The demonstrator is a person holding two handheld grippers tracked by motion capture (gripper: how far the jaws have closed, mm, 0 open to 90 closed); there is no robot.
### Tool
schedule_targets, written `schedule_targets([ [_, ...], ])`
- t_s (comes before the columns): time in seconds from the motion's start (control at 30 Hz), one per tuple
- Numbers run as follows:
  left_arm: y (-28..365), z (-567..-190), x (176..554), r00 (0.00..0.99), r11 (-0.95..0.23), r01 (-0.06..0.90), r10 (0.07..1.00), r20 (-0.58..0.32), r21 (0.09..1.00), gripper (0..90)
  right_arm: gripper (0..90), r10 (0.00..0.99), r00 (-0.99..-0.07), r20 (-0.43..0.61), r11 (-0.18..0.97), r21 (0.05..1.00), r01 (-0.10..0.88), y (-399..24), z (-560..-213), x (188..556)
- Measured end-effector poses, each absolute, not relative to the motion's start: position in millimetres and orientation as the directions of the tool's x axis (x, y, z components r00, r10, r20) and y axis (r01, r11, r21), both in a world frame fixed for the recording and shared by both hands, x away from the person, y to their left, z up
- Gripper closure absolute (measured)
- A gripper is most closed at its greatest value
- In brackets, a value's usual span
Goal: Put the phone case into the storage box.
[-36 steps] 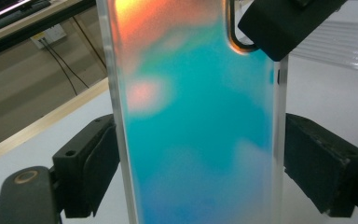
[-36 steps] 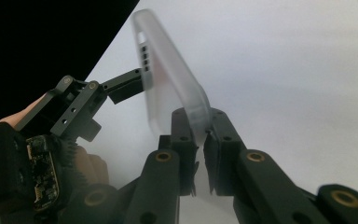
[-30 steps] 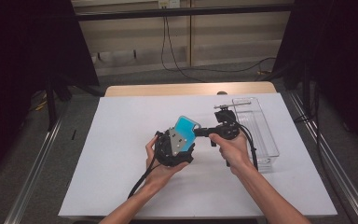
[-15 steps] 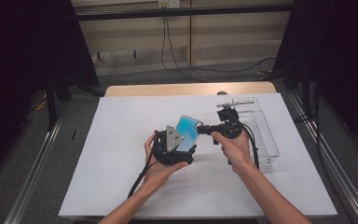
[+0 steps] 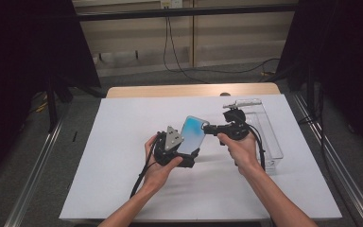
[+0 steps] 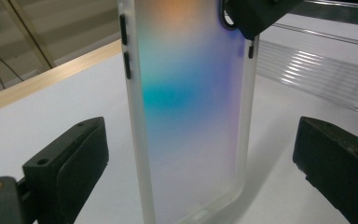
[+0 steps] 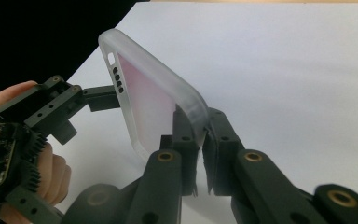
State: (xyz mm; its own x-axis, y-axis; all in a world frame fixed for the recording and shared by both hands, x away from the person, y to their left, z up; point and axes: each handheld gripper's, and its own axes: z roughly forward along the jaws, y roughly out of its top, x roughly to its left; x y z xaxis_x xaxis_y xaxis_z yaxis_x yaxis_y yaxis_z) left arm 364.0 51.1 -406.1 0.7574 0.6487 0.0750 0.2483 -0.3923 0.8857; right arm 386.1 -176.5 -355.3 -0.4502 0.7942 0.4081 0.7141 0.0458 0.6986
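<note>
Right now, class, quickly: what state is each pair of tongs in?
Left tongs: open, just widened, phone case between them untouched.
Right tongs: shut on the phone case's corner.

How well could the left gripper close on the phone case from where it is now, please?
Probably well: the phone case stands between the open left gripper pads, nothing between; right gripper pinches one corner.

Right tongs clamped on corner edge of translucent phone case. Case tilted, raised above white worktop; port cutouts on upper end. Left tongs at case's far side, hand behind; contact not discernible.
</note>
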Motion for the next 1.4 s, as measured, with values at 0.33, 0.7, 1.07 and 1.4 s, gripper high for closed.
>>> schedule_targets([
  [0.33, 64.8, -405.0, 363.6, 0.707, -0.321, 0.268, 0.706, 0.041, 0.908, 5.5, 84.1, 0.807, -0.446, 0.387, 0.040, 0.717, 0.696, -185.1, -357.3, 384.6],
  [0.7, 87.0, -408.2, 360.8, 0.670, -0.247, 0.226, 0.741, 0.034, 0.942, 6.5, 84.2, 0.823, -0.433, 0.369, 0.036, 0.726, 0.687, -193.4, -361.3, 381.1],
  [1.07, 111.7, -421.6, 354.1, 0.641, -0.201, 0.231, 0.767, 0.007, 0.952, 6.3, 84.2, 0.828, -0.430, 0.360, 0.032, 0.735, 0.677, -202.5, -366.9, 373.5],
  [1.4, 129.4, -422.7, 342.4, 0.650, -0.173, 0.207, 0.760, -0.004, 0.963, 5.6, 84.2, 0.838, -0.417, 0.353, 0.010, 0.754, 0.657, -220.8, -363.3, 368.4],
])
